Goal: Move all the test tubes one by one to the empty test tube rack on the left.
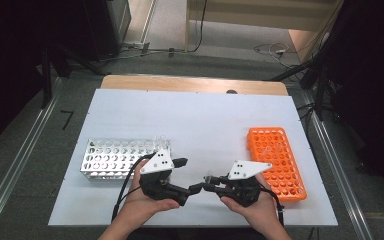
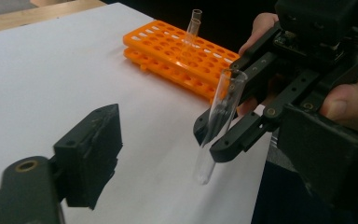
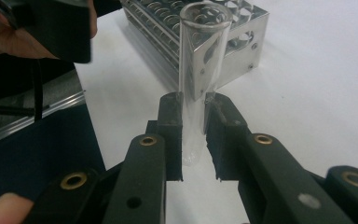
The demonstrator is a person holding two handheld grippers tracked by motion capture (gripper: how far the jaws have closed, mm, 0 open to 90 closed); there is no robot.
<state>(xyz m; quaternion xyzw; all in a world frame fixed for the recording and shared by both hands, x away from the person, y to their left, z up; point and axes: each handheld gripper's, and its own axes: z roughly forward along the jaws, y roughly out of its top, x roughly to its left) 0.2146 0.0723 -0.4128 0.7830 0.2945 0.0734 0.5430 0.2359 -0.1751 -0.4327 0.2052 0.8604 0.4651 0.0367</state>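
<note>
Now pinching a glass test tube (image 3: 199, 70) upright in right gripper (image 3: 193, 135) fingers, just right of the metal rack (image 1: 122, 157). Left gripper (image 2: 93, 154) fingers spread, nearby; best closed gently around the tube's midsection before releasing.

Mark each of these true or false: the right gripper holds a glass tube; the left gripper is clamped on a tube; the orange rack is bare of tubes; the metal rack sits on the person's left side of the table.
1. The right gripper holds a glass tube. True: its jaws press on the tube from both sides.
2. The left gripper is clamped on a tube. False: its jaws stand apart with nothing between them.
3. The orange rack is bare of tubes. False: a second tube stands in it.
4. The metal rack sits on the person's left side of the table. True.
</note>
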